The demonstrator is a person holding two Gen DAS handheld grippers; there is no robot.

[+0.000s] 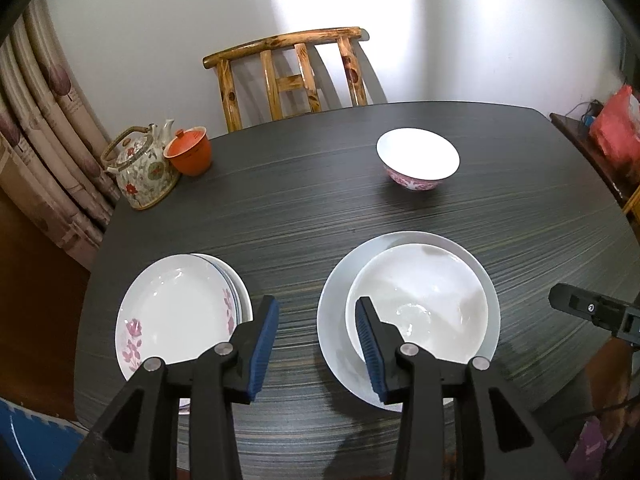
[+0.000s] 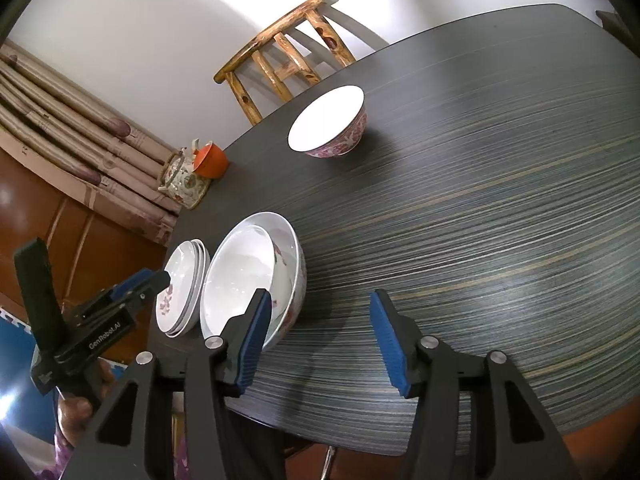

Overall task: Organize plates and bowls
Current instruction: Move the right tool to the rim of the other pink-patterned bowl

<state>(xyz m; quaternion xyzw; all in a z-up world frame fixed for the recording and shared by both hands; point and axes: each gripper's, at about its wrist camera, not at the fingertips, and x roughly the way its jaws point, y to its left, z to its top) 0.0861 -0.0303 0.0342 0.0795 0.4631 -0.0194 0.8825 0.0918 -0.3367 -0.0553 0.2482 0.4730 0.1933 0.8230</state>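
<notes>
Both tools stand open and empty: the left tool over the near bench, the right tool beside the nested white bowls. The stacked plates lie near left; the pink-patterned bowl sits far. We judge a one-sided rim pinch could tip or chip it.

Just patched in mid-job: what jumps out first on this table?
Nearest are two piles: a stack of floral plates at the near left and, beside it, two nested white bowls. A lone pink-patterned bowl sits apart toward the far side, and a floral teapot with an orange cup marks the far left corner. Both tongs stand open and empty.
</notes>
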